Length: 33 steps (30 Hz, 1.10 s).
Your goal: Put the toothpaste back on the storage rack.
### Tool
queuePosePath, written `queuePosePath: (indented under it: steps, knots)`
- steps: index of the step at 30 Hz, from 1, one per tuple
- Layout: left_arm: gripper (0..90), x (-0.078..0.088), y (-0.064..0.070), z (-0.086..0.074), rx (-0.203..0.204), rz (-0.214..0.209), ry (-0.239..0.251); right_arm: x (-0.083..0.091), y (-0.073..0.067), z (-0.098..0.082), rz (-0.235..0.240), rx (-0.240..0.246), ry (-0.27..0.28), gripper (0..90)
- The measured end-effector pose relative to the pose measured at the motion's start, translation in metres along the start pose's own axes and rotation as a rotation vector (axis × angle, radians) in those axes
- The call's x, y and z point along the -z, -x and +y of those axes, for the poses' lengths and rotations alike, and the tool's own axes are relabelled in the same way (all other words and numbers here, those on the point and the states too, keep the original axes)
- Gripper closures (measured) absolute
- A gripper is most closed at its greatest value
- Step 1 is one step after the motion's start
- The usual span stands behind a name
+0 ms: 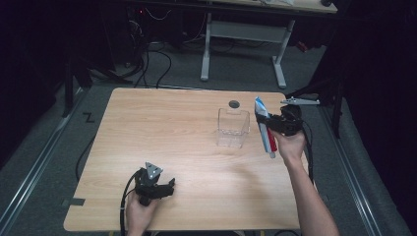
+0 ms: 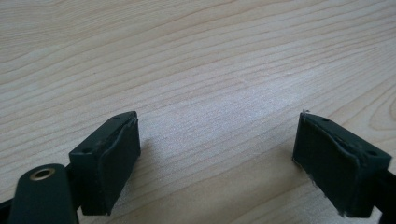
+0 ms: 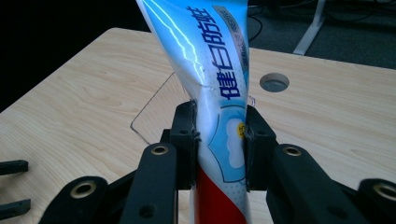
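Bright table, dark surroundings, soft focus

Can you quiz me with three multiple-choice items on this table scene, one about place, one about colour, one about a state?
1. Where is the clear plastic box?
A. left of the right gripper
B. beside the left gripper
C. on the floor

2. Which colours does the toothpaste tube show?
A. green and yellow
B. blue, white and red
C. all black

3. How do the left gripper's jaws stand?
A. shut on the tube
B. shut on nothing
C. open

Answers: 1 A, the high view shows the box just left of it; 2 B, seen between the right gripper's jaws; 3 C, bare table lies between them.
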<state>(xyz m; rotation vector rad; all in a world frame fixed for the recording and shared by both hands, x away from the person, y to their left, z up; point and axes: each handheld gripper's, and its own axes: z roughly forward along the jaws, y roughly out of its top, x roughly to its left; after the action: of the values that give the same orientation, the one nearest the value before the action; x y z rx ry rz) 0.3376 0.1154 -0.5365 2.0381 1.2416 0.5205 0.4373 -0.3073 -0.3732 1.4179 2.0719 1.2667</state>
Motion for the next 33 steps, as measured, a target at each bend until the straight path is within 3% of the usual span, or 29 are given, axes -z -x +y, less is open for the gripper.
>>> queuePosePath:
  steps: [22,33]
  knots:
    - [15.1,0.0,0.002,0.0,0.002,0.0,0.001,-0.02,-0.024,0.037,0.036,0.063,0.02,70.8]
    - [15.1,0.0,0.002,0.0,-0.003,-0.003,0.0,-0.044,-0.037,0.055,0.026,0.087,0.002,70.8]
